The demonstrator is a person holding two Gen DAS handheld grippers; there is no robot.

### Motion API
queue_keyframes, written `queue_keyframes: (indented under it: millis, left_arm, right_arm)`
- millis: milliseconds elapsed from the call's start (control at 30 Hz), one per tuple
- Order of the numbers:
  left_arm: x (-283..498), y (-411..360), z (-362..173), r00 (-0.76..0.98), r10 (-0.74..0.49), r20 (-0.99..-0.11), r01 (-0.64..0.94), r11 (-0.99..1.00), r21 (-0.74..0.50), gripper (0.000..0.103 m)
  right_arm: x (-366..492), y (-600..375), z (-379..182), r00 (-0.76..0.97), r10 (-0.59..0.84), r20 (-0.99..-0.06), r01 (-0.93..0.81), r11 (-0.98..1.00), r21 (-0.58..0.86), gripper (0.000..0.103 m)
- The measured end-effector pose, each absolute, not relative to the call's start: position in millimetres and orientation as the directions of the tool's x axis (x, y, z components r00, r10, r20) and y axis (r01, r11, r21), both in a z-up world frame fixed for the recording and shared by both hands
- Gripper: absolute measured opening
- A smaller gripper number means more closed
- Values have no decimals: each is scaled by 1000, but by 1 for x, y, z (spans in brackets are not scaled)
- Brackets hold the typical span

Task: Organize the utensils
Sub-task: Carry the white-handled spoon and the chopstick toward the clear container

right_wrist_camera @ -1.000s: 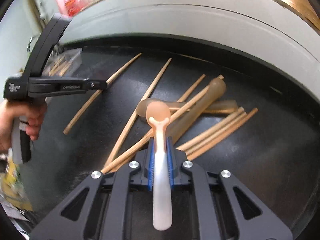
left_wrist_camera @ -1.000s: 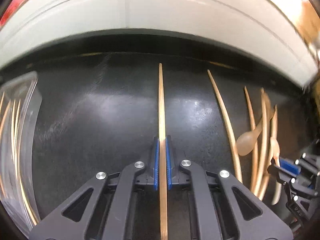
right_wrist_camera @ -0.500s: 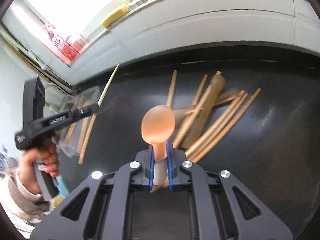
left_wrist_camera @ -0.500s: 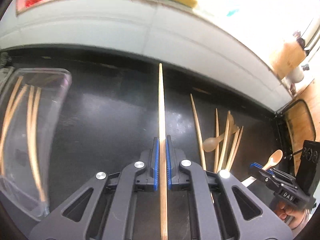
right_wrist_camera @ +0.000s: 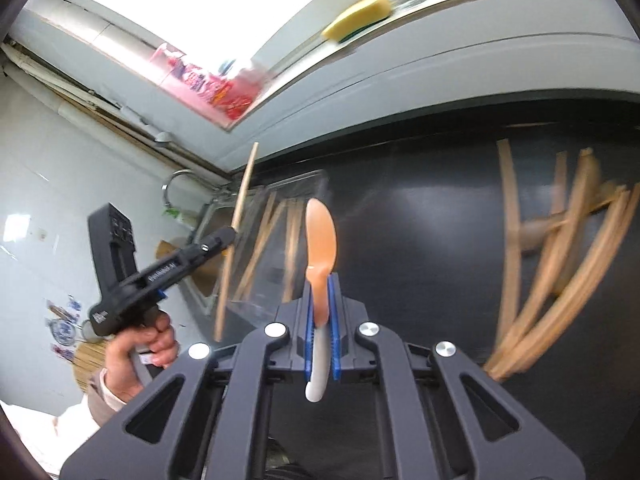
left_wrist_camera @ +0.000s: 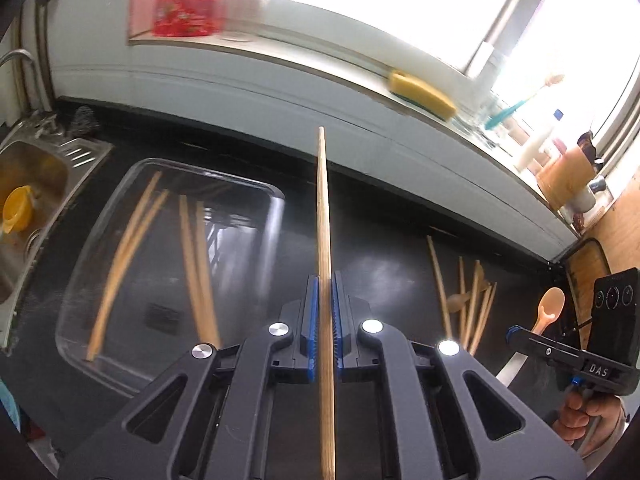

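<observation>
Carrying two utensils toward the clear tray, one in each claw.

Left claw [left_wrist_camera: 325, 320] is clenched on a chopstick [left_wrist_camera: 323, 208], lifted beside the clear tray [left_wrist_camera: 256, 188] near the table's [left_wrist_camera: 380, 248] sink end; right claw [right_wrist_camera: 321, 312] grips a spoon [right_wrist_camera: 320, 232]. Four chopsticks already lie in the tray; roughly six more sit piled near the far right edge. Next, I'd guess: lower and release.
</observation>
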State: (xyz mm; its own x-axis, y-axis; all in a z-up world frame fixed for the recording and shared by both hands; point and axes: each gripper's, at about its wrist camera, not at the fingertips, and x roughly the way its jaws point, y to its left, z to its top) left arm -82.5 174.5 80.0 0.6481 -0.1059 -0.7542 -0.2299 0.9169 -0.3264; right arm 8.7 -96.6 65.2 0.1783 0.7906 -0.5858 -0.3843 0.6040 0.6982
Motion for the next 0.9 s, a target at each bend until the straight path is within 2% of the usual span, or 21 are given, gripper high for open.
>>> queue_keyframes:
  millis: [167, 400, 900]
  left_arm:
    - [-96, 239, 77, 630, -105, -769, -228, 922, -313, 6]
    - [-104, 318, 58, 587, -152, -795, -192, 928, -320, 6]
    - [-61, 363, 39, 561, -263, -784, -97, 920, -379, 6]
  right_arm:
    - [-3, -22, 64, 132, 808, -574, -352, 580, 735, 7]
    - [-14, 64, 60, 126, 781, -612, -359, 610, 706, 7]
    - [-5, 142, 48, 188, 637, -748, -333, 758, 561, 7]
